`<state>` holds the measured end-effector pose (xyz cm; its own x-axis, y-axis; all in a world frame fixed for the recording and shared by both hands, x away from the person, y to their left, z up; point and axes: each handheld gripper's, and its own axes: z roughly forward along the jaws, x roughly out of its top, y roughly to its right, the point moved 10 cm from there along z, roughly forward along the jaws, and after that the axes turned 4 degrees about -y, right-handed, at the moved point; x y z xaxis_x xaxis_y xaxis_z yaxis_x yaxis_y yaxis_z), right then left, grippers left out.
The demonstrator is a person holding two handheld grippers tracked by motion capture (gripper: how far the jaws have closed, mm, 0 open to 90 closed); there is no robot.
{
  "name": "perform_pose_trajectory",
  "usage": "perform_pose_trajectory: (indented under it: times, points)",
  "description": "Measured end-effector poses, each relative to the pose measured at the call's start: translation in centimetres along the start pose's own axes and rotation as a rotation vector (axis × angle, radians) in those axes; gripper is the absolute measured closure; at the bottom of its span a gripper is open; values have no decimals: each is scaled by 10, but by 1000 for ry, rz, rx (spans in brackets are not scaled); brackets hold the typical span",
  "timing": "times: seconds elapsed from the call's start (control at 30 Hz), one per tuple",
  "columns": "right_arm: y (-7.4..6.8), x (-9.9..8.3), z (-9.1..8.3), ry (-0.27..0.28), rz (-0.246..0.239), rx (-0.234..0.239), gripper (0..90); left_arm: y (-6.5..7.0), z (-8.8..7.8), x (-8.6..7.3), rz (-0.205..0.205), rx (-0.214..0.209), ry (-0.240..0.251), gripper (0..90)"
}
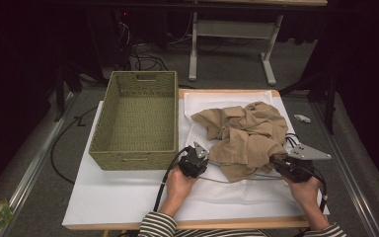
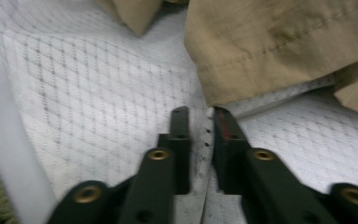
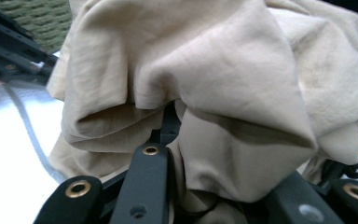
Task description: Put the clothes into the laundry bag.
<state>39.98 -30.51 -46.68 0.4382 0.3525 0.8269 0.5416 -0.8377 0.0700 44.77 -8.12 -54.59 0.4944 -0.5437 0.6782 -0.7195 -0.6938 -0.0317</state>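
A crumpled tan garment (image 1: pixel 246 131) lies on a white mesh laundry bag (image 1: pixel 197 106) spread over the table's right half. My left gripper (image 1: pixel 203 158) sits at the garment's near left corner. In the left gripper view its jaws (image 2: pixel 200 112) stand nearly together, pinching a ridge of the mesh bag (image 2: pixel 98 93) just below the garment's hem (image 2: pixel 279 42). My right gripper (image 1: pixel 279 163) is at the garment's near right side. In the right gripper view the tan cloth (image 3: pixel 214 70) bunches between and over its jaws (image 3: pixel 200 154), hiding the right one.
A woven green basket (image 1: pixel 133 160) stands on the left half of the white table (image 1: pixel 113 192), close to my left gripper. The basket (image 3: pixel 37 16) and the left gripper (image 3: pixel 4 42) appear beyond the cloth. A small white object (image 1: pixel 302 118) lies right of the table.
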Motion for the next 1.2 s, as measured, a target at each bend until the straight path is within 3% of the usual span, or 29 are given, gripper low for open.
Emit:
perform_pose_trajectory:
  times: [0.07, 0.2, 0.3, 0.4, 0.47, 0.53, 0.6, 0.63, 0.73, 0.83, 1.07, 1.17, 1.2]
  points:
    - [-1, -2, -6, 12, 4, 7, 771, -2, 1, 1, -17, -12, -11, 870]
    - [-3, -6, -15, 32, 0, 25, 771, -6, 3, 5, -36, -18, -34, 884]
    - [-7, -10, -18, 32, -7, 41, 771, -6, 1, 10, -76, -35, -6, 886]
    - [-13, -13, -17, 18, -13, 66, 771, -6, -3, 15, -87, -52, 15, 887]
    - [-25, -17, -9, -13, -61, 84, 770, -6, -9, 23, -99, -68, 45, 887]
    - [-34, -20, -2, -42, -78, 103, 769, -3, -21, 36, -112, -106, 94, 887]
    - [-40, -23, 7, -72, -104, 118, 766, -1, -29, 44, -105, -115, 121, 888]
    - [-40, -23, 7, -72, -104, 118, 766, -1, -29, 44, -105, -115, 121, 887]
    - [-44, -36, 29, -154, -122, 127, 758, 6, -39, 51, -104, -155, 157, 887]
    - [-44, -41, 35, -175, -119, 131, 742, 5, -37, 49, -91, -145, 141, 889]
    - [-39, -40, 11, -159, -103, 107, 505, 1, -40, 47, -103, -156, 149, 889]
    - [-37, -40, -1, -149, -103, 95, 465, 1, -39, 47, -104, -157, 148, 889]
    - [-36, -37, -14, -134, -101, 89, 438, 1, -39, 47, -106, -158, 148, 889]
